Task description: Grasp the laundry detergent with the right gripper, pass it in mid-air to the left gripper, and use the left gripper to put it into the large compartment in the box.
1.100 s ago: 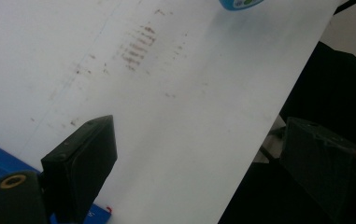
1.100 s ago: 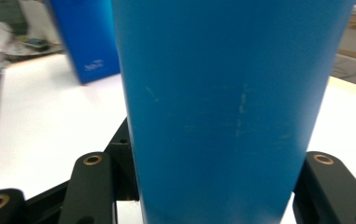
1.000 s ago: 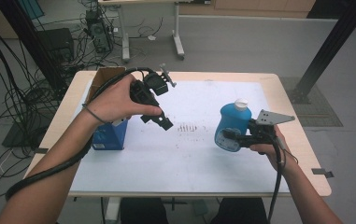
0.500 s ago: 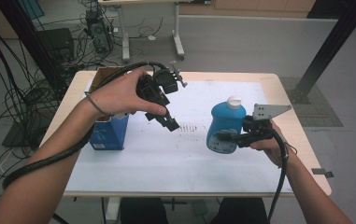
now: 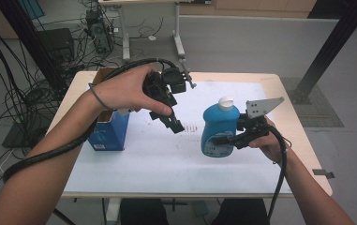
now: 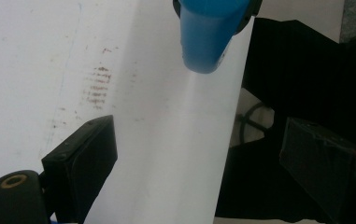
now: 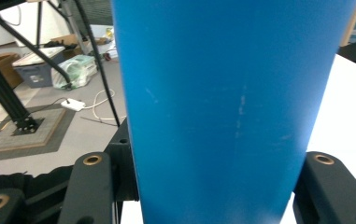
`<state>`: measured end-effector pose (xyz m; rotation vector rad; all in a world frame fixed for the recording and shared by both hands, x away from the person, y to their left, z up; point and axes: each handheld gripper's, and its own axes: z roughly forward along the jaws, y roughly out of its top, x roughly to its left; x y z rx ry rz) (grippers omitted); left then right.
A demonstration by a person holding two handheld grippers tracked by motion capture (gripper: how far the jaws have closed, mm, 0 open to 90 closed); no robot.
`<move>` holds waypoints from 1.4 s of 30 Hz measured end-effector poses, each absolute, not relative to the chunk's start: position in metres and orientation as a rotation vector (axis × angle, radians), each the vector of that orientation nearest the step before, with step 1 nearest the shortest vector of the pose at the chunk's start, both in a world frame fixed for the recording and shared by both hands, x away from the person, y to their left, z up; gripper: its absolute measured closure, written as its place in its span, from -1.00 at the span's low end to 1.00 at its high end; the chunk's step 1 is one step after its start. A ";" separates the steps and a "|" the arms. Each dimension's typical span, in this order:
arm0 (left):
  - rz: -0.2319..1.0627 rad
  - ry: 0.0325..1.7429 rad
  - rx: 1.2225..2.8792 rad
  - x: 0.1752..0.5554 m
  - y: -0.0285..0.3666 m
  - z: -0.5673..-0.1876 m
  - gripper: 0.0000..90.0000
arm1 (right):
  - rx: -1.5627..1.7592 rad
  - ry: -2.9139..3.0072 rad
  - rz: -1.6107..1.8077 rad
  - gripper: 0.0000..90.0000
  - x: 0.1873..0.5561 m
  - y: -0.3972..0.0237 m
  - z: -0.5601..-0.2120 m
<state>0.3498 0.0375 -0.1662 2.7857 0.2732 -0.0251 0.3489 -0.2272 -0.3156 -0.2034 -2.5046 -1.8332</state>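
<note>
Above the white-covered table (image 5: 167,164), my right gripper (image 5: 227,139) clamped one blue bottle (image 5: 219,127) low on its body, its white cap (image 5: 225,102) up; the bottle sat squarely between both jaws; my left gripper (image 5: 174,123) hung just beside it, jaws wide and empty; one blue box (image 5: 108,131) stood at the table's left edge, its contents hidden by my hand.

Wooden table (image 5: 302,140) under white sheet (image 5: 157,164) (smudged), blue box (image 5: 108,133).
</note>
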 end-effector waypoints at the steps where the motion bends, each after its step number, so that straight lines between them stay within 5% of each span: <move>1: -0.025 0.266 2.788 0.350 0.037 -0.166 -0.75 | -0.191 -2.504 -1.836 0.00 0.348 -0.225 -0.315; 42: -0.051 0.139 2.818 0.339 0.003 -0.161 -0.74 | 0.018 -2.520 -1.749 0.00 0.343 -0.173 -0.298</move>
